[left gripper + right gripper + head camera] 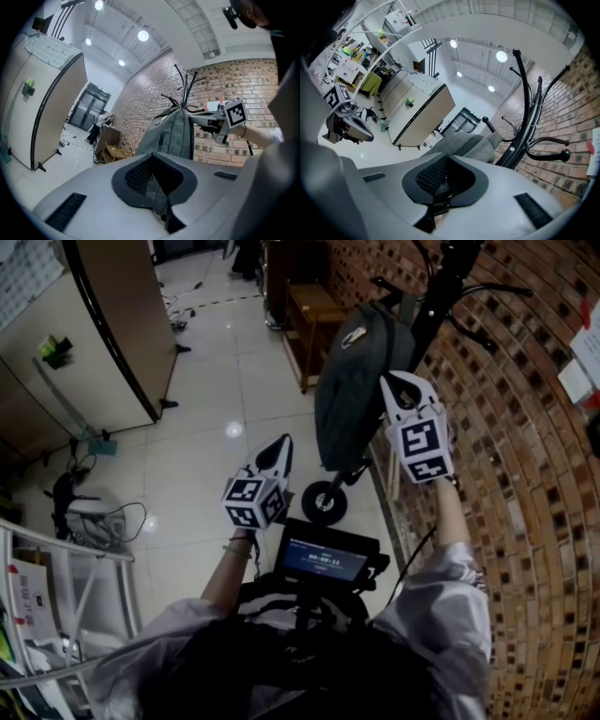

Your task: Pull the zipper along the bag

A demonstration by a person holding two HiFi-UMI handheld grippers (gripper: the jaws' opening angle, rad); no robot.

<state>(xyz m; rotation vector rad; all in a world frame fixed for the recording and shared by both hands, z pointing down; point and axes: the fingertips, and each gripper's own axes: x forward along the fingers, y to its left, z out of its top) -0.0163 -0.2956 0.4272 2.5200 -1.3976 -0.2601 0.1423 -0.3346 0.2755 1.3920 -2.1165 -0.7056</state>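
A grey backpack hangs from a black coat stand against the brick wall. It also shows in the left gripper view as the backpack and in the right gripper view as the backpack. My right gripper is raised against the bag's upper right edge. Its jaws are closed on a small dark zipper pull. My left gripper hangs lower and to the left, apart from the bag, shut and holding nothing. The zipper track is hard to make out.
The brick wall runs along the right. A scooter wheel stands on the floor under the bag. A wooden bench sits behind it, a tall cabinet is at left, and a metal rack is at lower left.
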